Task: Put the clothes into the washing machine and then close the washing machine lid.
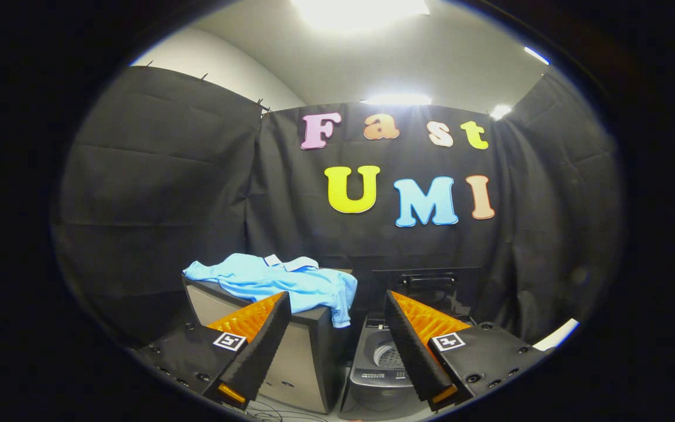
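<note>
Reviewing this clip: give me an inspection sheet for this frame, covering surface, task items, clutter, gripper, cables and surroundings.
Surface: top of a grey box-like unit, beyond the left finger.
Job's things: light blue shirt crumpled on that unit, one corner hanging over its edge; small washing machine beside the unit, lid raised, drum visible.
Clutter: nothing seen.
Grippers: gripper open, fingers spread, holding nothing, short of the shirt.
Cables: thin wires on the floor beneath the unit.
Surroundings: black cloth walls, bright ceiling lights.
</note>
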`<state>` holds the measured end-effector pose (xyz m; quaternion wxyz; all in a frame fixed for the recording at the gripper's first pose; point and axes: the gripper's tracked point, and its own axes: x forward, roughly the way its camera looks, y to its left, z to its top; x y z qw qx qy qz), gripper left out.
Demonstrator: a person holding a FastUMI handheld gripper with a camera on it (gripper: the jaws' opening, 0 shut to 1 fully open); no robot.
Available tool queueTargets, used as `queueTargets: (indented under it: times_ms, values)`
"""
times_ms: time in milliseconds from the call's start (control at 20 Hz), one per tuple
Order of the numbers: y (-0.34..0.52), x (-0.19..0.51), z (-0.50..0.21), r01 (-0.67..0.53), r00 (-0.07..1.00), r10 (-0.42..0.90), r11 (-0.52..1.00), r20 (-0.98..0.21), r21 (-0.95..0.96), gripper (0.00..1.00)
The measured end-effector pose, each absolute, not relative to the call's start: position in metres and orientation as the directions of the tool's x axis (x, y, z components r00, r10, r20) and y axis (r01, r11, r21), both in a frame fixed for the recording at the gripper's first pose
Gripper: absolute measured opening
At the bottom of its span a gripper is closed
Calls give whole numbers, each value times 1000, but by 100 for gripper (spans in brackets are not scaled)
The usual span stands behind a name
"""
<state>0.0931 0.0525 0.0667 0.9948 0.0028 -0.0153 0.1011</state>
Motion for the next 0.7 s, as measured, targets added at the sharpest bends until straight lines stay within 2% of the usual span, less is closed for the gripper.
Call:
queueTargets:
  times_ms: [700]
  values:
    - [114, 167, 91, -312, 950, 313, 949, -17, 40, 99]
